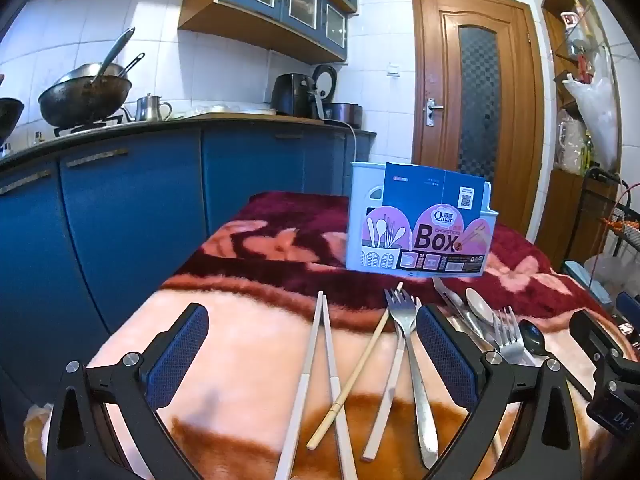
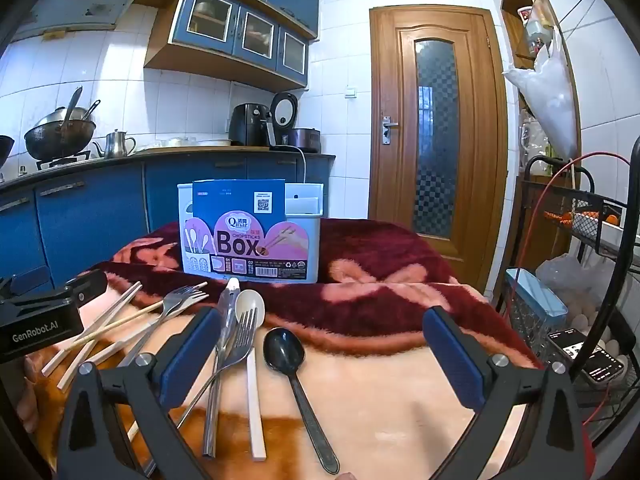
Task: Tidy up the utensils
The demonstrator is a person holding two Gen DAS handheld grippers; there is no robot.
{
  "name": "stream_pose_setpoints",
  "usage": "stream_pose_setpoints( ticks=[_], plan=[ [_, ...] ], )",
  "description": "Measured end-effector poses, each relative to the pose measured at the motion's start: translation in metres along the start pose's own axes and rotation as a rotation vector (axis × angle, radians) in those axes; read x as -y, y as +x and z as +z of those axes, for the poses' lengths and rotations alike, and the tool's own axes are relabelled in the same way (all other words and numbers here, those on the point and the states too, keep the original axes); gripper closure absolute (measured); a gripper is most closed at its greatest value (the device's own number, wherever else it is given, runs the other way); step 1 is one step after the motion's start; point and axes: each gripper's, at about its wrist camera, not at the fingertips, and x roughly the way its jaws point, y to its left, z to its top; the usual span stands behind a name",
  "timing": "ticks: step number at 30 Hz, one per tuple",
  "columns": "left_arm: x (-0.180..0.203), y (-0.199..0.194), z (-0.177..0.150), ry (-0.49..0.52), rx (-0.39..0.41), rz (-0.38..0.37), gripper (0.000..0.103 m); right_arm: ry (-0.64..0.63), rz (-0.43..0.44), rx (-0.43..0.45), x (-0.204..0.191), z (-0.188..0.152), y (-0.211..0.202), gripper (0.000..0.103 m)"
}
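Utensil holder label reads "Qinar CHOPSTICKS Box"; left gripper: "GenRobot.AI".

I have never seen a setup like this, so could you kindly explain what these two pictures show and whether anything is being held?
There is no robot. A person holds a two-finger clamp in each hand, and each clamp carries a wide-angle camera looking along its fingers. One picture comes from the left gripper, the other from the right gripper. Both stand wide open and hold nothing. Below them is a table under a fluffy blanket. On it lie chopsticks, forks, a black spoon and a white spoon. Behind them stands a pale utensil box, still in its printed sleeve.
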Motion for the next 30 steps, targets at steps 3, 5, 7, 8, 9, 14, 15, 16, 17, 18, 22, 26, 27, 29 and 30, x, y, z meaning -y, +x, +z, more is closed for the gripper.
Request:
stream_pose_setpoints(
  ticks=[3,5,7,8,9,14,15,16,17,18,22,26,27,29,30],
  plan=[
    [0.0001,-0.0001,0.0000,0.001,-0.002,0.000,0.000,-0.002,0.000,0.000,0.0001,-0.0001,0.0001,0.000],
    [0.0000,-0.0007,-0.0002,-0.001,-0.001,-0.001,0.000,-0.001,0.000,0.000,0.0004,0.0000,0.0004,0.000],
    [-0.0001,-0.0018,-0.0005,-0.003,0.000,-0.002,0.000,-0.005,-0.001,0.002,-0.0002,-0.0003,0.0000,0.000],
    [-0.0001,-0.0024,-0.0007,-0.004,0.000,-0.002,0.000,-0.005,-0.001,0.002,-0.0002,-0.0003,0.0000,0.000],
    [0.0000,0.0000,0.0000,0.000,-0.006,0.000,0.000,-0.005,-0.002,0.002,-0.0002,-0.0003,-0.0001,0.000],
    [0.0004,-0.0005,0.0003,0.002,-0.006,0.001,0.000,-0.004,-0.001,0.001,-0.0003,-0.0004,0.0001,0.000],
    [-0.0001,0.0001,0.0001,0.000,-0.007,0.000,0.000,-0.005,-0.001,0.001,-0.0004,-0.0004,0.0000,0.000],
    [-0.0001,0.0001,0.0001,0.000,-0.008,0.000,0.000,-0.006,-0.002,0.002,-0.0004,-0.0004,-0.0001,0.000],
    [0.0000,0.0000,0.0001,0.000,-0.007,0.000,0.000,-0.005,-0.001,0.001,-0.0004,-0.0005,0.0001,0.000],
    [-0.0001,0.0000,0.0000,0.000,-0.007,0.000,0.000,-0.005,-0.001,0.001,-0.0004,-0.0005,0.0001,0.000],
    [0.0000,0.0001,0.0001,0.001,-0.008,0.001,0.000,-0.005,-0.002,0.001,-0.0003,-0.0005,0.0002,0.000],
    [0.0000,0.0001,0.0001,0.001,-0.008,0.001,0.000,-0.005,-0.001,0.001,-0.0002,-0.0006,0.0002,0.000],
    [0.0000,0.0001,0.0001,0.001,-0.008,0.001,0.000,-0.006,-0.001,0.000,-0.0002,-0.0006,0.0004,0.000],
    [0.0001,0.0001,0.0001,0.001,-0.008,0.001,0.000,-0.006,-0.001,0.000,-0.0002,-0.0006,0.0003,0.000],
    [0.0001,0.0001,0.0001,0.002,-0.008,0.001,0.000,-0.006,-0.002,0.000,-0.0001,-0.0006,0.0004,0.000]
  ],
)
